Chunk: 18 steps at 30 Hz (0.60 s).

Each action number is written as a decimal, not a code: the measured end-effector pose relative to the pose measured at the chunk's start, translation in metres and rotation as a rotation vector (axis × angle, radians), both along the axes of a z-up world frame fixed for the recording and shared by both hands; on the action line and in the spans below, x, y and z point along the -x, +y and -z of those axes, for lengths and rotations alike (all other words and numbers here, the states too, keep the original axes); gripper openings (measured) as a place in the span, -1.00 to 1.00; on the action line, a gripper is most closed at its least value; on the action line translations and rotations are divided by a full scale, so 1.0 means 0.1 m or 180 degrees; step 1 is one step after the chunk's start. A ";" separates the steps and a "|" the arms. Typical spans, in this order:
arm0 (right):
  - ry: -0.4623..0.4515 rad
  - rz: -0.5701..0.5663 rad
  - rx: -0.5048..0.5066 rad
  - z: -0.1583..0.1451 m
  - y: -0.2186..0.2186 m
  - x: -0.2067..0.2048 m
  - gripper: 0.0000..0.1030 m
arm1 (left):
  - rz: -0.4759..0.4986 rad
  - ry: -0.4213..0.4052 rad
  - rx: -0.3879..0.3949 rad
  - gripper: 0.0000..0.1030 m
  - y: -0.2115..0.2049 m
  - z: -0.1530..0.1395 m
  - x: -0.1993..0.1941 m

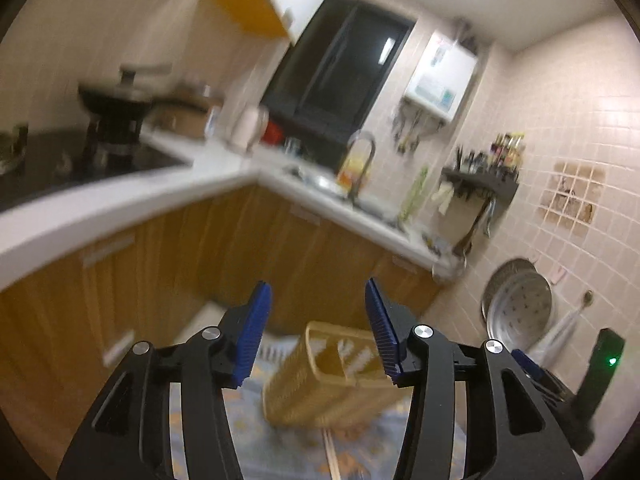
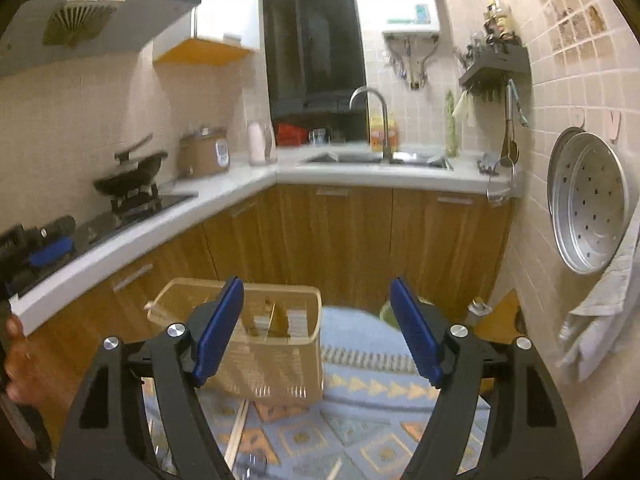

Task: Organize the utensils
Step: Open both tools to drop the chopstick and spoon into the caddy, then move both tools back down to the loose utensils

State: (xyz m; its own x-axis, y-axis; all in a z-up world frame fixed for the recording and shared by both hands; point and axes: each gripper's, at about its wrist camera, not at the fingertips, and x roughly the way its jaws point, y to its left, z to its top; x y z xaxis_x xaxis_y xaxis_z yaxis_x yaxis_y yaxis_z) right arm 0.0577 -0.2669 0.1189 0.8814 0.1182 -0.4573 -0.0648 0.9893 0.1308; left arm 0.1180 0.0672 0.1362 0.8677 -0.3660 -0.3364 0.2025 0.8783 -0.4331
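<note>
One upright utensil basket (image 2: 276,344), mouth upward

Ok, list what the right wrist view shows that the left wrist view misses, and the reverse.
Right wrist only: the range hood, the left gripper at its left edge, and a hand below it. Left wrist only: a black device with a green light. Both: the beige utensil basket on the patterned cloth, the faucet, the hanging steamer tray.
</note>
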 end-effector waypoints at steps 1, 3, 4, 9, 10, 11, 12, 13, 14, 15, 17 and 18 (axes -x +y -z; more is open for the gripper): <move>0.0097 -0.0038 0.0023 0.01 0.02 0.01 0.39 | 0.0053 0.0122 -0.0016 -0.10 0.04 0.02 -0.01; 0.0424 -0.0190 0.0078 0.11 0.11 0.03 0.39 | 0.0181 0.0440 -0.0110 -0.10 0.11 0.15 -0.04; 0.0559 -0.0259 0.0083 0.16 0.14 0.03 0.39 | 0.0243 0.0581 -0.0177 -0.10 0.12 0.23 -0.06; 0.1632 -0.0759 -0.0079 0.78 0.40 -0.06 0.32 | 0.0638 0.1370 -0.0648 -0.10 0.03 1.00 -0.08; 0.1808 -0.0803 -0.0097 0.90 0.44 -0.07 0.32 | 0.0684 0.1447 -0.0696 -0.10 0.02 1.13 -0.05; 0.2040 -0.0849 -0.0135 1.05 0.49 -0.09 0.31 | 0.0711 0.1560 -0.0751 -0.10 0.01 1.29 -0.03; 0.2175 -0.0879 -0.0170 1.15 0.51 -0.09 0.26 | 0.0744 0.1679 -0.0800 -0.10 0.00 1.43 -0.02; 0.2329 -0.0913 -0.0208 1.27 0.54 -0.11 0.20 | 0.0774 0.1746 -0.0811 -0.10 0.00 1.51 -0.02; 0.2396 -0.0916 -0.0206 1.33 0.56 -0.13 0.18 | 0.0822 0.1826 -0.0805 -0.10 0.00 1.62 0.01; 0.2431 -0.0901 -0.0154 1.38 0.59 -0.15 0.16 | 0.0849 0.1882 -0.0832 -0.10 0.00 1.70 0.03; 0.2443 -0.0890 -0.0107 1.44 0.63 -0.18 0.14 | 0.0913 0.1938 -0.0965 -0.10 -0.05 1.81 0.09; 0.2457 -0.0886 -0.0115 1.47 0.65 -0.20 0.11 | 0.0958 0.1953 -0.1055 -0.10 -0.09 1.83 0.12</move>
